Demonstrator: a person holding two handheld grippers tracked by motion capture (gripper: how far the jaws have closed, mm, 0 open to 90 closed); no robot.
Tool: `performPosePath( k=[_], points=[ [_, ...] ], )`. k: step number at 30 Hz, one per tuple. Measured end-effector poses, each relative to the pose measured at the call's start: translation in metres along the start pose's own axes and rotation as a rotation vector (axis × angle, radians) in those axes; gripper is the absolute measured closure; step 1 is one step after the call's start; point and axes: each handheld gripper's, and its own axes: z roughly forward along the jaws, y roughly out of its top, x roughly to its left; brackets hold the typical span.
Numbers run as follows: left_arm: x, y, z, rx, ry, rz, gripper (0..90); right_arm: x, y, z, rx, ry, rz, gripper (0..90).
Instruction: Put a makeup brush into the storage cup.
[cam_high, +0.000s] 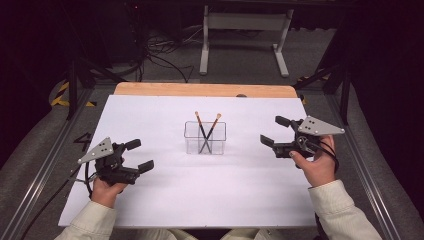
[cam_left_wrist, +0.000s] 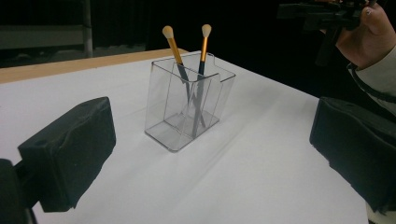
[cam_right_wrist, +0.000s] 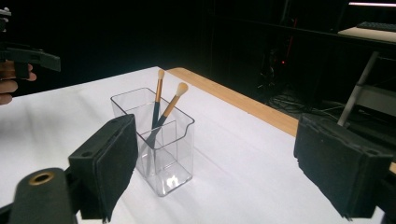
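Clear acrylic, that's the holder (cam_high: 205, 138) sitting mid-table on the white sheet (cam_high: 240, 195), upright, a stepped box with two compartments. Inside it, two makeup brushes (cam_high: 207, 131) with gold ferrules and dark handles, crossed like an X, pale tips poking up above the rim. From the left gripper view you can see the brushes (cam_left_wrist: 189, 70) leaning apart at the top, handles meeting low in the taller back section of the holder (cam_left_wrist: 187, 109).

Left gripper (cam_high: 136, 156) hovers near the front left of the sheet, jaws spread wide, nothing between them, well apart from the holder. Right gripper (cam_high: 271, 131) is over on the right side, jaws also parted and empty, pointing in toward the holder with a gap between. In the right gripper view the holder (cam_right_wrist: 161, 140) stands just beyond the left-hand jaw, untouched.
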Motion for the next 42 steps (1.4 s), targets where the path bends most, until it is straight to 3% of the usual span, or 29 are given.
performPosePath(
  k=[17,25,42],
  points=[
    [0.000,-0.005,-0.016,-0.030,0.018,0.000,1.0,-0.006,-0.037,-0.014,0.005,-0.019,0.044,13.1],
    [0.001,-0.006,-0.016,-0.035,0.013,0.005,1.0,-0.007,-0.054,-0.015,-0.005,-0.017,0.057,13.1],
    [0.002,-0.010,-0.014,-0.042,0.005,0.001,1.0,-0.008,-0.089,-0.013,0.031,-0.022,0.078,12.4]
  ],
)
